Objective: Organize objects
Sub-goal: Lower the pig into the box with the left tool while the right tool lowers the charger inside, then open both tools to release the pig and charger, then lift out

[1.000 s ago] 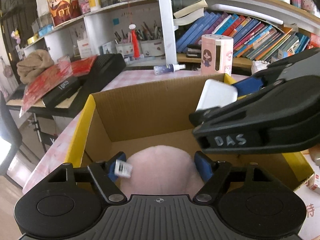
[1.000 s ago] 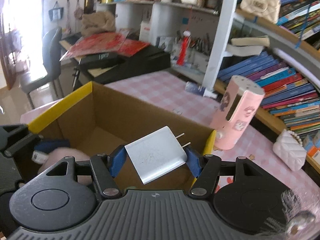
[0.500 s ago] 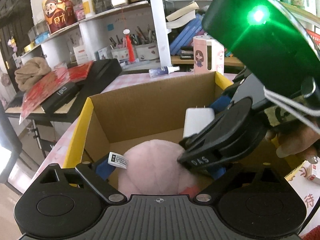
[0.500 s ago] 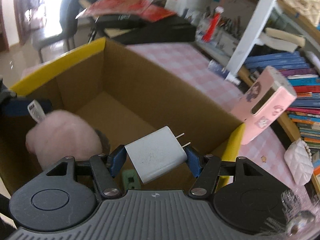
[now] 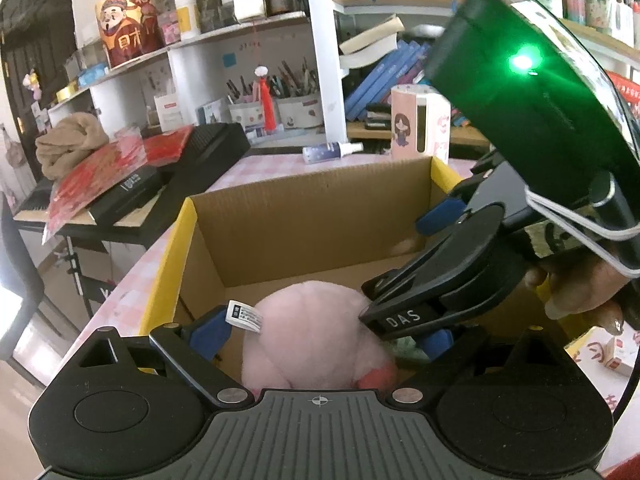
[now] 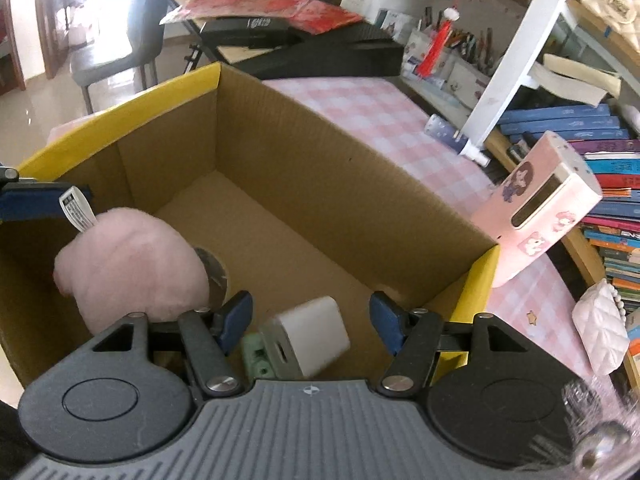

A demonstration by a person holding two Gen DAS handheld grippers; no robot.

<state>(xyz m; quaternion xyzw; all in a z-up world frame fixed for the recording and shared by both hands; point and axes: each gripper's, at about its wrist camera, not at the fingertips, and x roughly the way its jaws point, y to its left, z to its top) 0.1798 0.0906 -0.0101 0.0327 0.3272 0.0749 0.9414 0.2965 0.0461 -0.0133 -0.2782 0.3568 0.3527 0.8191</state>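
Right gripper [image 6: 311,316] inside the cardboard box [image 6: 320,152], jaws spread wide, blue pads well apart and gripping nothing. White charger [image 6: 310,336] on the box floor, directly below and between the two pads, nearer the left one, touching neither; tilted, port face turned toward the camera. Small pale green object [image 6: 256,354] just beside the charger, on the side of the left pad, partly hidden under the gripper body. Pink plush toy [image 6: 132,268] to the left of the right gripper, its white label [image 6: 76,210] sticking up at the top. Roll of tape [image 6: 214,274] behind the plush, only an edge visible. Left gripper [image 5: 320,334] low in the near end of the box, jaws wide; plush toy between them in the left wrist view, left pad close to the label, right pad [image 5: 436,340] partly hidden under the right gripper's body; contact with the plush cannot be told from either view. Right gripper crosses the left wrist view from the right, above and ahead of the left gripper's right pad, green indicator light [image 5: 520,62] lit on its housing. Pink dispenser [image 6: 540,208] outside the box, beyond the far right corner, on the pink checked tablecloth [image 6: 384,120]. Small spray bottle [image 6: 452,134] lying on the cloth further off.
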